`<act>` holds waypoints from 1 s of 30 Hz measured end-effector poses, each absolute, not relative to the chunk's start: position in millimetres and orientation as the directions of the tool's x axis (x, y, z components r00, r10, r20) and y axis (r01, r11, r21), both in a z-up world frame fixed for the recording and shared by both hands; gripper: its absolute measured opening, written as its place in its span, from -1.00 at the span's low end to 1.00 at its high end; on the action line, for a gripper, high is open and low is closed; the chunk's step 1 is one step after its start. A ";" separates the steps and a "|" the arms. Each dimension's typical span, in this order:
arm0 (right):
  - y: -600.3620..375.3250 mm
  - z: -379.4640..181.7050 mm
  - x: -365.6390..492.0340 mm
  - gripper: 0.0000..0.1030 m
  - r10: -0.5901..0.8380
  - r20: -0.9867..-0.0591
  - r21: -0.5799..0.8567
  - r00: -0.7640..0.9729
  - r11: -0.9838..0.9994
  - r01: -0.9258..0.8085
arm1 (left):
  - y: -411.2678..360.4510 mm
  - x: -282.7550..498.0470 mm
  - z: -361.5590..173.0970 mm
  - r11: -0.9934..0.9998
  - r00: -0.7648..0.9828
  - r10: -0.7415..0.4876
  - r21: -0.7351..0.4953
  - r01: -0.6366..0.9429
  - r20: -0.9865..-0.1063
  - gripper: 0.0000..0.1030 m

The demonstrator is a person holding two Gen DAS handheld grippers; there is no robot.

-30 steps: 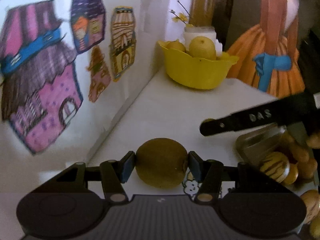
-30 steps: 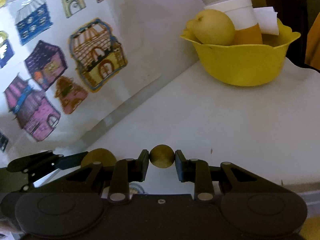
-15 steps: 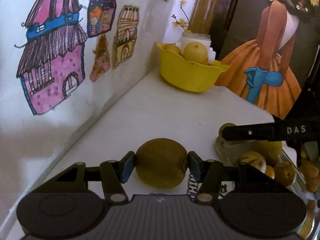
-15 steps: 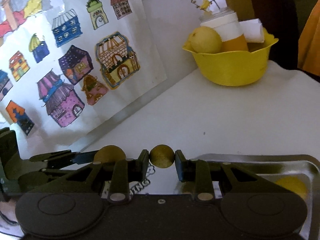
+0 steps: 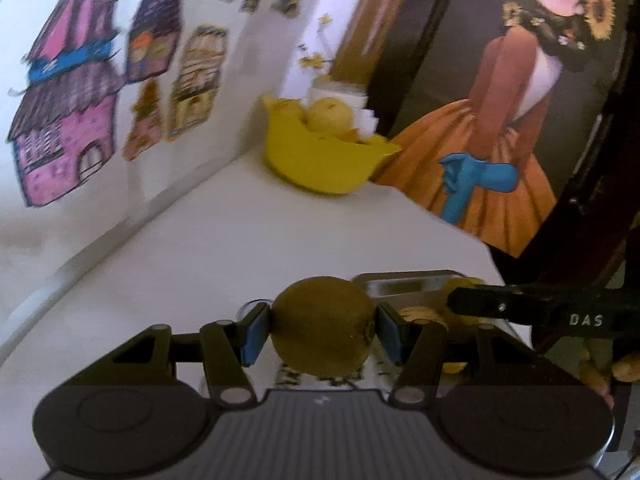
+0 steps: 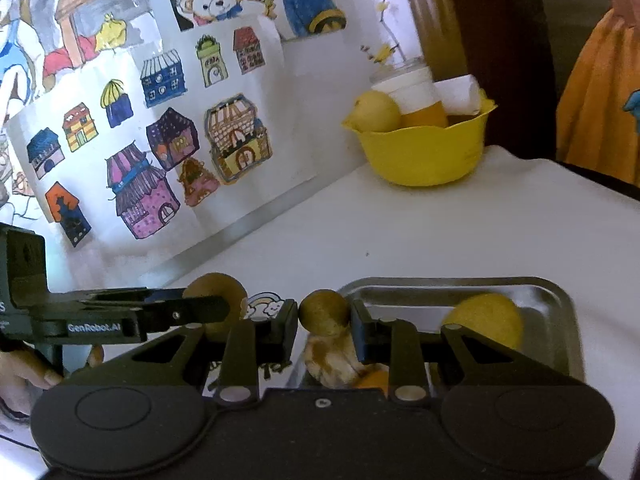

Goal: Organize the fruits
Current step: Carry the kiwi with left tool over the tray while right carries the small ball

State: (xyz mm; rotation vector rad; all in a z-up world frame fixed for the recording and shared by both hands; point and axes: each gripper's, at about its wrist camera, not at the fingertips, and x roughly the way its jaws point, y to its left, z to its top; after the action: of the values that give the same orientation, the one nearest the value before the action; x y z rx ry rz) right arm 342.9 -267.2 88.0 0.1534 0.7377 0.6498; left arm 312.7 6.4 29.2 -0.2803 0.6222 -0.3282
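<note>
My left gripper (image 5: 323,332) is shut on a brown kiwi (image 5: 320,316), held above the white table. My right gripper (image 6: 324,316) is shut on a small round brown fruit (image 6: 323,307), just over the near left corner of a metal tray (image 6: 460,282). The tray holds a yellow fruit (image 6: 486,318) and other fruits partly hidden under my fingers. In the right wrist view the left gripper's finger (image 6: 176,314) and its kiwi (image 6: 218,290) sit to the left. A finger (image 5: 520,307) of the right gripper crosses the left wrist view over the tray (image 5: 412,282).
A yellow bowl (image 6: 424,156) stands at the table's far corner with a pear (image 6: 378,112), a cup (image 6: 416,96) and paper in it. Drawings of houses (image 6: 148,196) cover the wall on the left. A hand (image 6: 20,376) shows at lower left.
Both grippers have drawn back from the yellow bowl, each with its fruit still held. The metal tray has come into the right wrist view. The left view has tilted.
</note>
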 end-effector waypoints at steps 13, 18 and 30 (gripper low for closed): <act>-338.5 81.5 278.8 -0.41 0.510 -0.572 0.338 0.642 0.860 -0.382 | -50.3 298.9 47.5 0.850 0.714 -0.515 -0.391 0.352 -0.475 0.19; -362.9 70.3 251.5 -0.41 0.481 -0.585 0.356 0.653 0.876 -0.326 | -74.1 292.2 47.7 0.829 0.676 -0.555 -0.386 0.404 -0.484 0.19; -388.8 69.7 187.7 -0.41 0.431 -0.564 0.320 0.704 0.900 -0.295 | -128.8 283.6 47.9 0.788 0.600 -0.615 -0.363 0.498 -0.512 0.19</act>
State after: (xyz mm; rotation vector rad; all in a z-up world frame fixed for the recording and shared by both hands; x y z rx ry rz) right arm 187.7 -388.8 69.7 0.2123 0.6787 0.4070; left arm 283.6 -128.8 47.9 -0.1901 0.6637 -0.6492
